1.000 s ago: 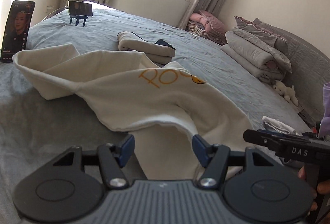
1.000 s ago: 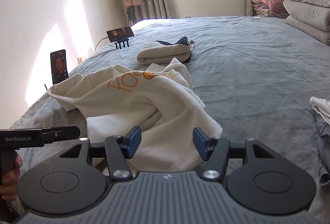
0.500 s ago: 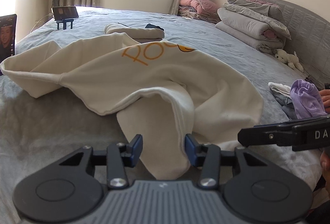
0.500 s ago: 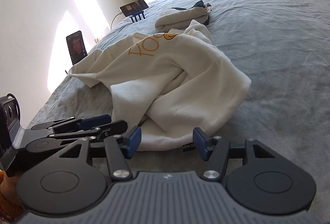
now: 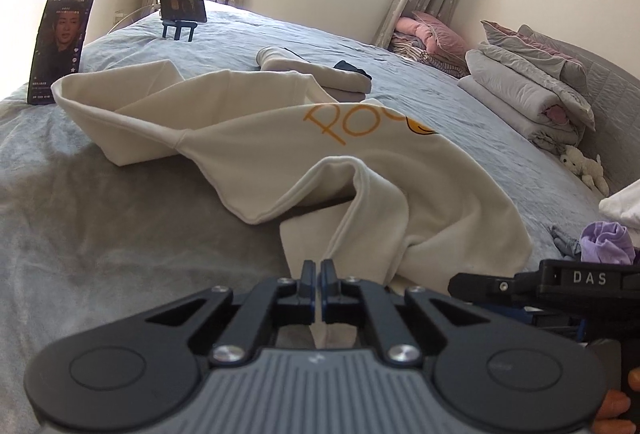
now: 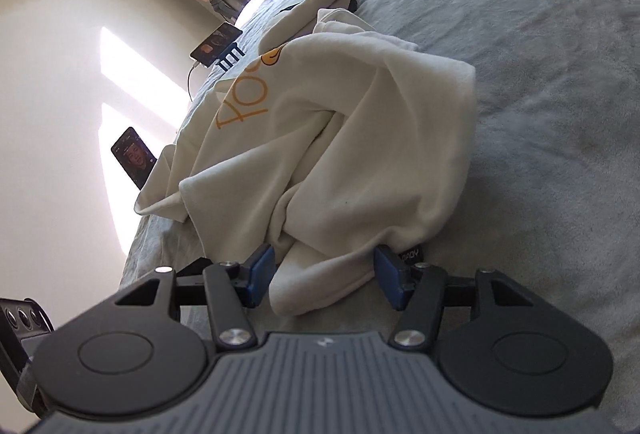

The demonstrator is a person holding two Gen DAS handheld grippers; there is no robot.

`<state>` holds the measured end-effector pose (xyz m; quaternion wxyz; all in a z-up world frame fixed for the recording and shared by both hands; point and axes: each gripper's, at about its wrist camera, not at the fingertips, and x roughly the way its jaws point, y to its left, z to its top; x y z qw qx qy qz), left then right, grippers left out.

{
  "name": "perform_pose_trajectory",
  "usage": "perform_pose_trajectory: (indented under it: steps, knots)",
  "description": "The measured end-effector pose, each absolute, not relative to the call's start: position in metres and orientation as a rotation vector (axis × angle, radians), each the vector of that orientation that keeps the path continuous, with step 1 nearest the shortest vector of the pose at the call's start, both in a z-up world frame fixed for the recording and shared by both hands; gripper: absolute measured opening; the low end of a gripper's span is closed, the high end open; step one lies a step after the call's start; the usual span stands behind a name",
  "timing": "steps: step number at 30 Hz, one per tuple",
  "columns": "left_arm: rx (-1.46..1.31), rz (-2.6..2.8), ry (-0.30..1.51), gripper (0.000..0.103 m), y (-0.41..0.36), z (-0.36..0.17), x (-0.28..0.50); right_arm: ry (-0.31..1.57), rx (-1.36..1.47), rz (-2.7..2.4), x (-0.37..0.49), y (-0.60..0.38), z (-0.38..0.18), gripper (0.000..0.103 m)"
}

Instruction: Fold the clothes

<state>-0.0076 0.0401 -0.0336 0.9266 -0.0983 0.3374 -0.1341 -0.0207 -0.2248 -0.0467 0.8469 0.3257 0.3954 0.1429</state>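
A cream sweatshirt [image 5: 360,154] with orange lettering lies crumpled on the grey bed [image 5: 100,234]. My left gripper [image 5: 319,280] is shut on its near hem, and the cloth runs up from between the blue pads. In the right wrist view the same sweatshirt [image 6: 360,154] fills the middle. My right gripper [image 6: 326,274] is tilted and open. A rounded fold of the sweatshirt lies between its blue fingers [image 6: 262,270], and neither pad presses on it. The right gripper's black body [image 5: 560,282] shows at the lower right of the left wrist view.
A folded cream garment [image 5: 320,72] lies further up the bed. Two phones stand at the left: one at the bed's edge [image 5: 60,46], one on a blue stand [image 5: 182,10]. Folded blankets [image 5: 528,94], a plush toy [image 5: 584,168] and a purple garment [image 5: 608,242] are on the right.
My left gripper's jaws closed onto the sweatshirt's hem. My right gripper rolled to a tilt and sank toward the near fold, which now lies between its fingers.
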Motion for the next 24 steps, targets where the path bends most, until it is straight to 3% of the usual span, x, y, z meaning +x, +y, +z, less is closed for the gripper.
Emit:
perform_pose_trajectory:
  steps: [4,7,9,11,20,24]
  knots:
    - [-0.224,-0.275,0.706,0.001,0.045,-0.034,-0.01,0.859,0.674,0.278,-0.025,-0.218,-0.042,0.06]
    - [-0.247,-0.311,0.696,0.009,0.048,-0.03,-0.015,0.88,0.698,0.242,-0.035,-0.218,-0.041,0.064]
    - [-0.233,-0.349,0.673,0.029,0.046,-0.026,-0.02,0.885,0.751,0.223,-0.041,-0.22,-0.042,0.068]
    - [-0.213,-0.387,0.654,0.036,0.042,-0.024,-0.024,0.888,0.796,0.211,-0.046,-0.222,-0.044,0.071]
    - [-0.131,-0.406,0.696,0.035,0.018,-0.043,-0.015,0.828,0.875,0.151,-0.043,-0.218,-0.056,0.071]
    - [-0.159,-0.376,0.716,0.015,0.018,-0.05,-0.006,0.78,0.831,0.144,-0.039,-0.21,-0.057,0.068]
